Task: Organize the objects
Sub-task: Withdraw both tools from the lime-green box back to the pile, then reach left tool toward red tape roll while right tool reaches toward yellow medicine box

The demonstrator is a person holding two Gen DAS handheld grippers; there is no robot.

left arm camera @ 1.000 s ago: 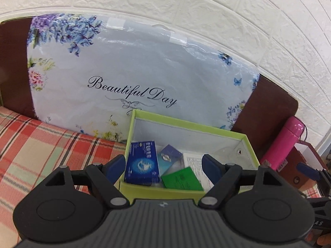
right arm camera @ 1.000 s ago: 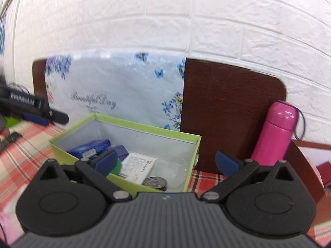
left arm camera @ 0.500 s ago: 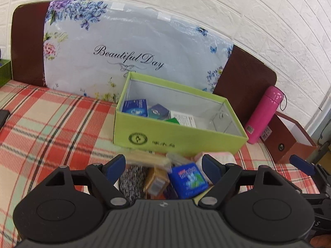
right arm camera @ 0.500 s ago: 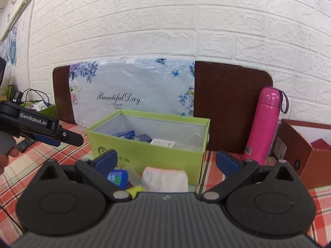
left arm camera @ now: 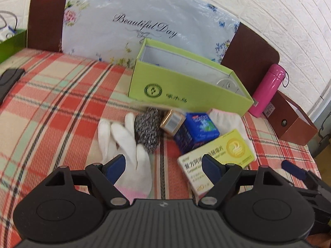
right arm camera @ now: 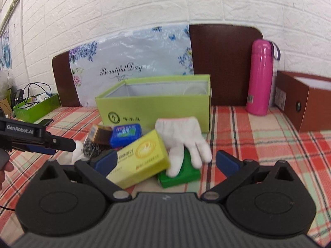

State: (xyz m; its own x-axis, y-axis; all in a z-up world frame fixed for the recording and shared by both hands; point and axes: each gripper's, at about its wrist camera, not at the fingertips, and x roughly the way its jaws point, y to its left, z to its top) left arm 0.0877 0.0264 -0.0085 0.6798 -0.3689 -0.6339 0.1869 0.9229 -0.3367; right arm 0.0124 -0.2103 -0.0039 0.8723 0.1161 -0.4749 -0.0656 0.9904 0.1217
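Both claws stand wide and empty: the left claw (left arm camera: pixel 163 164) hovers over a white glove (left arm camera: pixel 126 144) beside a steel scourer (left arm camera: pixel 148 131), the right claw (right arm camera: pixel 165 162) over a yellow medicine box (right arm camera: pixel 142 157). The loose pile lies on the plaid surface (left arm camera: pixel 51 107) just in front of the green box (left arm camera: pixel 186 91). Judged step: selecting a pick; next, lower one claw, close on one item, and carry it over the box rim.

I read "Beautiful Day" on the floral bag (right arm camera: pixel 132 62) behind the green box (right arm camera: pixel 157 107), and "GenRobot.AI" on the left gripper (right arm camera: pixel 62 144) to the box's left.
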